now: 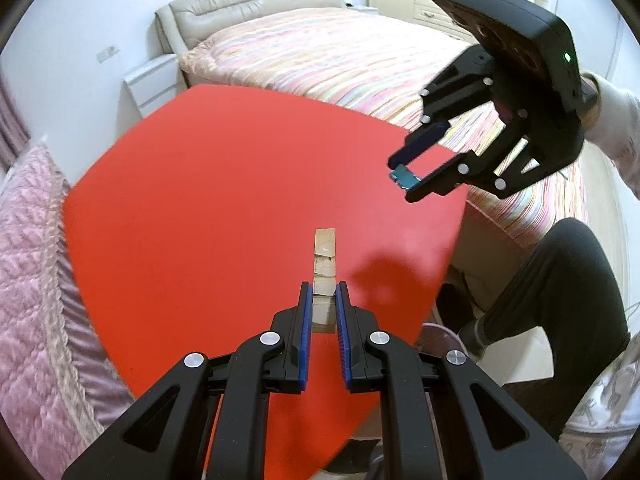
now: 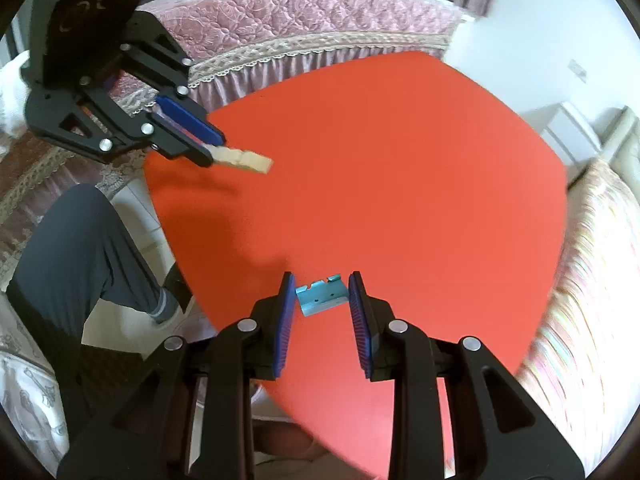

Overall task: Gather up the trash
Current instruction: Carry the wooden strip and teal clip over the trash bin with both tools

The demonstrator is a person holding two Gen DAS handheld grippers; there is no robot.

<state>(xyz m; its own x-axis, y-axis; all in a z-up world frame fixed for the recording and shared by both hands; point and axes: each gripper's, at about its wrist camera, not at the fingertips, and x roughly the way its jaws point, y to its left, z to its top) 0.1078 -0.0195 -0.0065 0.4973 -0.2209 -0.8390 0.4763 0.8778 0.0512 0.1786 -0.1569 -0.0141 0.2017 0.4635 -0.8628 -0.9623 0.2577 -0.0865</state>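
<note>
My left gripper point(image 1: 323, 292) is shut on a folded beige cardboard strip point(image 1: 325, 264) and holds it above the red table point(image 1: 220, 200); the strip sticks out forward past the fingertips. From the right wrist view the left gripper point(image 2: 208, 146) shows at upper left with the strip point(image 2: 244, 160) in it. My right gripper point(image 2: 322, 290) is shut on a small crumpled blue wrapper point(image 2: 321, 298), pinched by its two ends. In the left wrist view the right gripper point(image 1: 404, 172) hovers over the table's right edge with the blue wrapper point(image 1: 403, 178) between its tips.
A bed with a striped cover point(image 1: 340, 56) stands behind the table. A pink quilted sofa cover point(image 1: 28, 260) is to the left. The person's dark trouser leg point(image 1: 560, 292) is beside the table's right edge. A white nightstand point(image 1: 152, 80) stands by the wall.
</note>
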